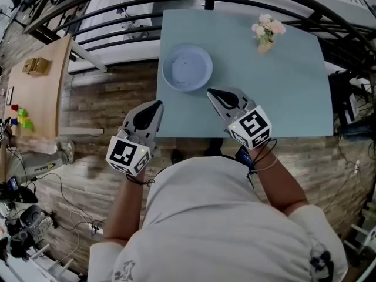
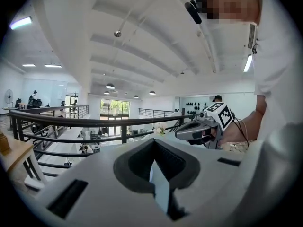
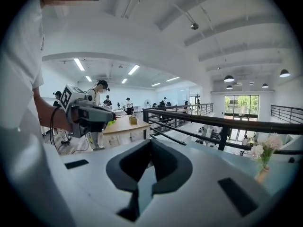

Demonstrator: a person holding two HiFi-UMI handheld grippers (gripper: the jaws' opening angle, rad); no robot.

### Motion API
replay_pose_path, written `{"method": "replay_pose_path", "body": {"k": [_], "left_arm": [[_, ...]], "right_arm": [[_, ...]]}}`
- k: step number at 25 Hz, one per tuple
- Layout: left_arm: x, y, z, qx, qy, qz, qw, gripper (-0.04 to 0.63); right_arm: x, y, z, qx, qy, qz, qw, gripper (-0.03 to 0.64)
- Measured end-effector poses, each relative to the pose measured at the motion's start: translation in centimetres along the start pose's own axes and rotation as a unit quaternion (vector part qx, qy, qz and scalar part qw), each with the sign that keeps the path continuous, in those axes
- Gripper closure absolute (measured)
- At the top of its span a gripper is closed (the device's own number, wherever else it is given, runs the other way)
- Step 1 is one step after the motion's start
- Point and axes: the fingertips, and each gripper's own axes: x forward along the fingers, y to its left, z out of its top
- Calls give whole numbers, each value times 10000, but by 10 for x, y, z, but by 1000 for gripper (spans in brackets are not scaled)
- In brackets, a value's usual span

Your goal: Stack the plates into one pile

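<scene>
A pale blue plate point(image 1: 188, 68) lies on the light blue table point(image 1: 282, 93), near its back left part; I cannot tell whether more plates lie beneath it. My right gripper point(image 1: 212, 91) hovers just right of and in front of the plate, jaws shut and empty. My left gripper point(image 1: 154, 106) hangs over the table's front left corner, also shut with nothing in it. Both gripper views look out level across the hall, so the plate is hidden in them. The left gripper view shows its own shut jaws and the right gripper point(image 2: 199, 129). The right gripper view shows the left gripper point(image 3: 90, 115).
A small vase of pink flowers point(image 1: 265, 33) stands at the table's back right. A black railing point(image 1: 117, 16) runs behind the table. A wooden side table point(image 1: 35, 93) with small items stands to the left. Cables lie on the wooden floor point(image 1: 23, 216).
</scene>
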Motion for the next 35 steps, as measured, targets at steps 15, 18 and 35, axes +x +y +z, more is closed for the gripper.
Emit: {"method": "replay_pose_path", "body": {"k": [15, 18, 35], "left_arm": [[-99, -24, -10, 242, -42, -792, 9966, 591], [-106, -39, -2, 241, -115, -772, 9967, 591], [-104, -200, 15, 187, -491, -340, 9980, 591]], "right_arm": [[-60, 112, 20, -153, -406, -574, 9974, 611], [-80, 115, 22, -232, -423, -536, 9974, 611], [-229, 135, -8, -346, -754, -97, 9965, 611]]}}
